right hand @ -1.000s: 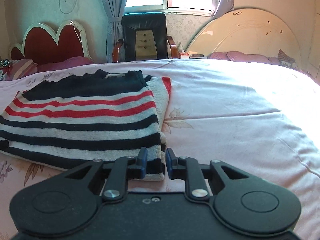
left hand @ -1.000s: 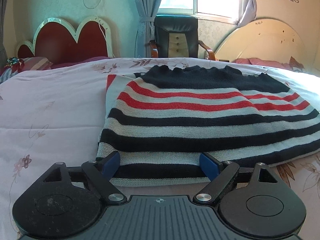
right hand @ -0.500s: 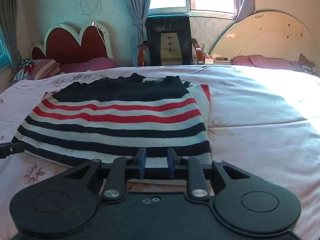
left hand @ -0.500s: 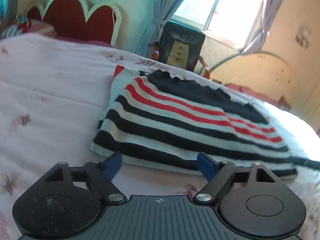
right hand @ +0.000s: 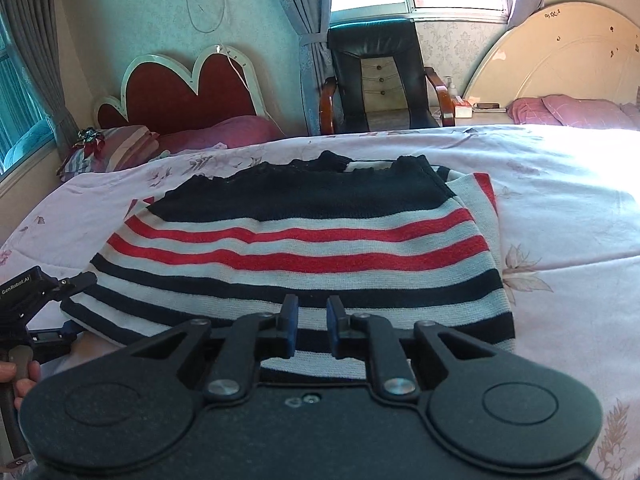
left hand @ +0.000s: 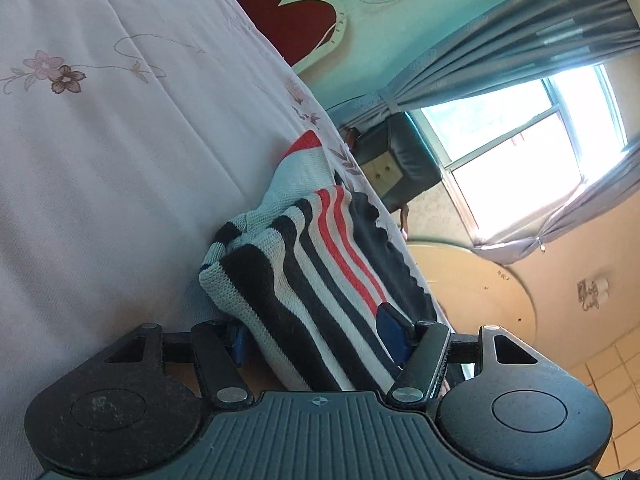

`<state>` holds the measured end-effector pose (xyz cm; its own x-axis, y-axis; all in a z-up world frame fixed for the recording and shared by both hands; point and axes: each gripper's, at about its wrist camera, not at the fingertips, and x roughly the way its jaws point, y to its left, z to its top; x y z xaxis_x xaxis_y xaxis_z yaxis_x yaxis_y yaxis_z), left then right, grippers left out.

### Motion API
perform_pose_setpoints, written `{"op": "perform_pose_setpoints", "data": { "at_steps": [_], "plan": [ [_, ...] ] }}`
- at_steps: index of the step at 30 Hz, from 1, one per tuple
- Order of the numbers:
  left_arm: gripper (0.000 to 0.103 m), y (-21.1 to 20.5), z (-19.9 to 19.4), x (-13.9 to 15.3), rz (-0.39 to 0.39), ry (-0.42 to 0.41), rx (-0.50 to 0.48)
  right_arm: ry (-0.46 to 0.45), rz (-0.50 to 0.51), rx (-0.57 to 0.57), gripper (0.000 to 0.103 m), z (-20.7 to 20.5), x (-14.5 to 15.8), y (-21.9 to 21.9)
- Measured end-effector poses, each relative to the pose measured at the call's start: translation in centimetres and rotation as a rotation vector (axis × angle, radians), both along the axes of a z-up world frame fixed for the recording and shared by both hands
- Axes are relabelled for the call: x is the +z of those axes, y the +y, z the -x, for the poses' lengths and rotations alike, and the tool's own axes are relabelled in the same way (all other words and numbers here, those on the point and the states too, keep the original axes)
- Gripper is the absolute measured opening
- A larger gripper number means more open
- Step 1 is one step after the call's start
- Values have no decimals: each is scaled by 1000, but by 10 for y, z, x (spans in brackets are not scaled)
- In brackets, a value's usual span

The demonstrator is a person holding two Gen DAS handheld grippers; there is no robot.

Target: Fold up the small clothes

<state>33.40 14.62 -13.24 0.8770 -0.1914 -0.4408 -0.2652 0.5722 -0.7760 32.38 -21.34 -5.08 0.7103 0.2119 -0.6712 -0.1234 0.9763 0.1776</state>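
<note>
Lying flat on the bed (right hand: 560, 200), the striped sweater (right hand: 304, 240) is a soft, limp knit with several layers stacked; judged light, but prone to sag and shift unless both near corners are taken together. The left gripper (left hand: 316, 336), rolled on its side, stands partly open with the sweater's near-left corner between its pads; contact is not clear. The right gripper (right hand: 308, 320) sits over the near hem, jaws narrow and closing, with no fabric visibly pinched. The sleeves are folded under and hidden, and the hem below the right gripper is cut off.
</note>
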Motion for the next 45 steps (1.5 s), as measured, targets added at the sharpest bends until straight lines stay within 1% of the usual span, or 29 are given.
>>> {"op": "perform_pose_setpoints", "data": {
  "at_steps": [4,8,9,11,13,14,16,17,19,20,21,22,23,25,27,29,31,32,34,35,36,38,40,41,42,43,45],
  "plan": [
    [63,3,-19,-2,11,-6,14,8,-33,31,6,-15,-4,4],
    [63,8,-32,-4,31,-9,36,20,-49,72,4,-31,-9,17],
    [61,8,-35,-4,40,-7,44,22,-55,80,4,-34,-10,20],
    [53,11,-42,-5,54,8,53,28,-58,92,4,-42,-13,27],
    [25,15,-46,-10,60,36,54,39,-63,100,4,-50,-17,33],
    [25,17,-49,-14,60,46,43,45,-65,102,4,-54,-19,35],
    [21,17,-50,-15,53,34,25,46,-65,107,4,-58,-21,41],
    [20,18,-48,-12,67,21,26,47,-57,113,4,-60,-22,45],
    [19,21,-39,-8,116,-72,45,52,-48,122,4,-61,-25,49],
    [19,21,-36,-9,102,-70,46,54,-49,125,4,-61,-25,49],
    [19,20,-39,-14,80,-26,42,53,-51,126,4,-61,-26,49],
    [19,21,-41,-22,86,10,43,55,-51,128,4,-61,-27,49],
    [19,21,-41,-23,89,-6,41,67,-44,127,3,-61,-30,49],
    [19,21,-45,-22,98,3,35,83,-46,125,1,-62,-36,47],
    [19,23,-46,-23,131,-8,35,84,-44,128,1,-62,-37,46],
    [19,24,-44,-22,184,-45,27,83,-26,135,0,-62,-39,46],
    [19,20,-42,-11,216,-111,2,76,-16,138,0,-63,-42,45],
    [19,16,-43,-3,220,-139,-18,75,-25,134,0,-63,-43,43],
    [19,4,-50,17,228,-203,-83,86,-78,111,0,-64,-45,37],
    [19,-3,-55,28,220,-227,-118,91,-100,102,0,-65,-46,34],
    [19,-14,-62,40,192,-240,-157,97,-125,92,0,-67,-46,31],
    [19,-42,-74,62,124,-240,-247,106,-168,75,0,-68,-48,26],
    [19,-73,-86,77,53,-224,-334,129,-233,50,0,-70,-49,16],
    [19,-89,-92,81,21,-209,-370,140,-279,27,0,-70,-47,9],
    [19,-107,-99,82,-14,-191,-405,128,-311,-14,0,-67,-42,-2],
    [19,-125,-105,80,-40,-165,-439,106,-337,-56,8,-61,-38,-16],
    [19,-157,-115,70,-77,-100,-491,84,-392,-147,9,-49,-33,-50]
  ]
}}
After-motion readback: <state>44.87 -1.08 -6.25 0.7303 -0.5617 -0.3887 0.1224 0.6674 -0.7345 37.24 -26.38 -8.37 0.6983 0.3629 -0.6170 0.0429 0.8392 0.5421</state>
